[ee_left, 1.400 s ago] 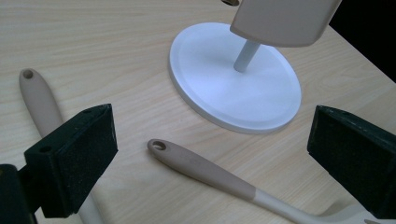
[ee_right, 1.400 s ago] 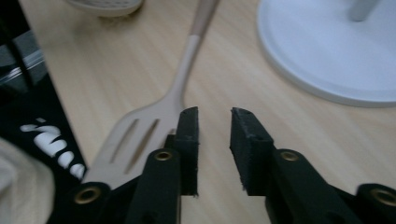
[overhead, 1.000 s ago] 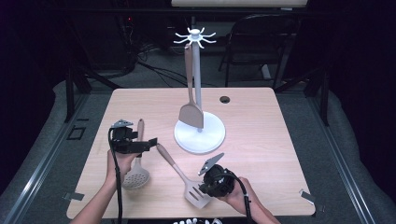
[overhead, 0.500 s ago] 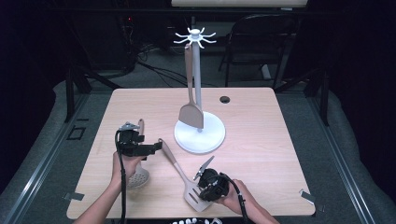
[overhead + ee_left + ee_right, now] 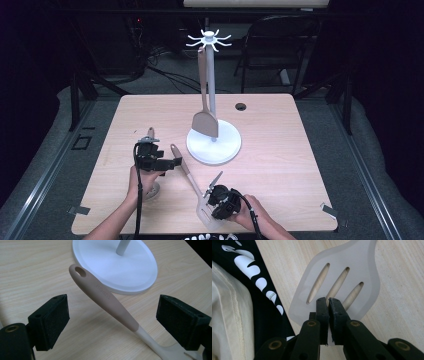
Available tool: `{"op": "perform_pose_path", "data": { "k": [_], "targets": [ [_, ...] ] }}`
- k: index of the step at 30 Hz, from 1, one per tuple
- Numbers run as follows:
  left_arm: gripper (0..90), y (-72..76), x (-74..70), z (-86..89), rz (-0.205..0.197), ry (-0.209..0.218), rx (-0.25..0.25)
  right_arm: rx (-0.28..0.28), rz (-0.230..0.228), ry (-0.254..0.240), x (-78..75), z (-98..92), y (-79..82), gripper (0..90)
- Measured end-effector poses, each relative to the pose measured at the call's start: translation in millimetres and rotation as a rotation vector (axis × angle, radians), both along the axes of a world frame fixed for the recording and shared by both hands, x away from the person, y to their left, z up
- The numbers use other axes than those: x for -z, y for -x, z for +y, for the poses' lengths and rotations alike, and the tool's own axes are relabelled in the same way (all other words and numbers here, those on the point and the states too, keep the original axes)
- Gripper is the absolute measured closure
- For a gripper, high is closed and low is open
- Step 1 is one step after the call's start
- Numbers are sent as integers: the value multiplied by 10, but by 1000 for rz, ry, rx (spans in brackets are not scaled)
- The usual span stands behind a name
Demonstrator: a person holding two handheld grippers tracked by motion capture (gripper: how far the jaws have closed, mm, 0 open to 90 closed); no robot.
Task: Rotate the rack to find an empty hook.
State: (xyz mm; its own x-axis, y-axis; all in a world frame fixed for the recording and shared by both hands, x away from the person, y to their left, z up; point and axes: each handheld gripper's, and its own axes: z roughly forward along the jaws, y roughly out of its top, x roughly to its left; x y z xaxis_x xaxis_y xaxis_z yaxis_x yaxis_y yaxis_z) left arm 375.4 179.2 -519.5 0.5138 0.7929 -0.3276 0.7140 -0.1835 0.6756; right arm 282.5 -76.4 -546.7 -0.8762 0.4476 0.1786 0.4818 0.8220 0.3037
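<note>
near the table's front edge, right gripper fingers pinch the slotted spatula; left gripper fingers gape, narrowing around its handle.

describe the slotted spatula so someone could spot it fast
Start at the white stand mid-table. Toward the near edge lies a slotted spatula, its taupe handle pointing at the base. Unlike the solid spatula hanging from the stand, its pale head has three slots, clamped by the right tool.
</note>
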Motion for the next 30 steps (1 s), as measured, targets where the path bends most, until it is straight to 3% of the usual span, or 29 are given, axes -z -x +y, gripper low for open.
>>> {"op": "perform_pose_path", "data": {
  "k": [14, 20, 30],
  "targets": [
    [219, -170, 142, -139, 73, 38, -44, -27, -2, -8, 7, -5, -25, 887],
    [301, -229, 186, -173, 112, 21, -50, -36, -3, -8, 8, -2, -30, 887],
    [432, -280, 222, -167, 119, 34, -86, -47, -11, -4, 6, 1, -28, 886]
  ]
}}
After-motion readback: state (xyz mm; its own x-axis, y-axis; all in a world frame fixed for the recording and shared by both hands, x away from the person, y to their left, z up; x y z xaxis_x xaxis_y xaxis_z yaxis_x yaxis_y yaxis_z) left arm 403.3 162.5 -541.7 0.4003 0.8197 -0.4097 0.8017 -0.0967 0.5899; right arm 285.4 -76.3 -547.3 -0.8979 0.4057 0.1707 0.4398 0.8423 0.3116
